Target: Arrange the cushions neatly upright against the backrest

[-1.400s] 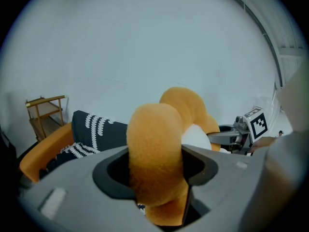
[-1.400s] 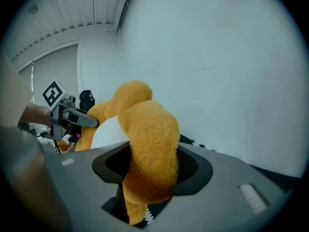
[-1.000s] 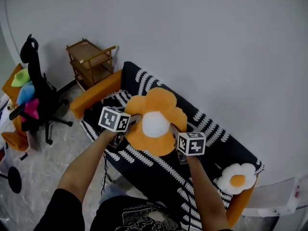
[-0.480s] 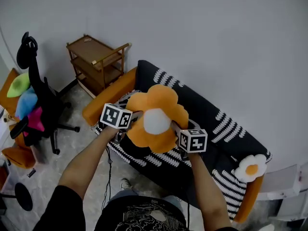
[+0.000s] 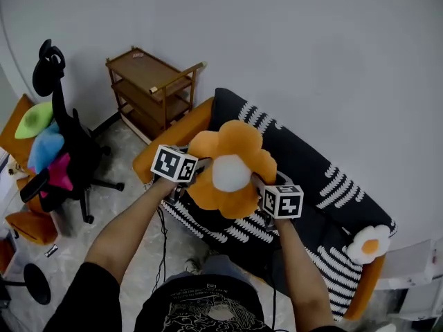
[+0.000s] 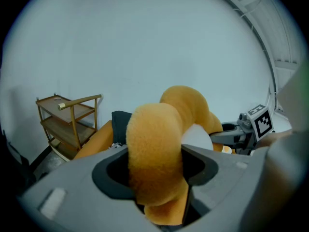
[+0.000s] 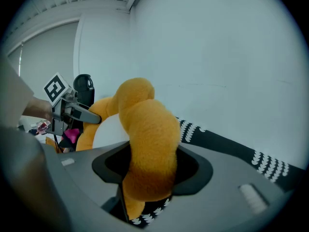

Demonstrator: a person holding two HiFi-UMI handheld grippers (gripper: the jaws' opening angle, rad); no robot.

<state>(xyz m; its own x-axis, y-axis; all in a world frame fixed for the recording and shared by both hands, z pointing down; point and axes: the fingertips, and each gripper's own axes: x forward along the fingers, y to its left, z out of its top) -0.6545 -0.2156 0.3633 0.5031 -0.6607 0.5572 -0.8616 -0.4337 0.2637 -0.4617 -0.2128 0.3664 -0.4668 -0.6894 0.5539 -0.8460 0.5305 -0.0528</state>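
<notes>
Over the left end of the sofa [image 5: 315, 182], by its orange armrest [image 5: 176, 135], the left gripper [image 5: 197, 176] and right gripper [image 5: 257, 185] hold the orange flower cushion [image 5: 232, 173] in the air; a second ago it hung over mid-seat. Each gripper view shows jaws pinched on a plush petal, unclear from the head view, which alone shows the white flower cushion [image 5: 370, 244] lying at the sofa's right end.

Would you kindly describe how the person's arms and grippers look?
Both the left gripper and right gripper are grey, each carrying a white cube with black square markers. A thin dark cable hangs below the left one. The person wears a black short-sleeved T-shirt with a pale print.
</notes>
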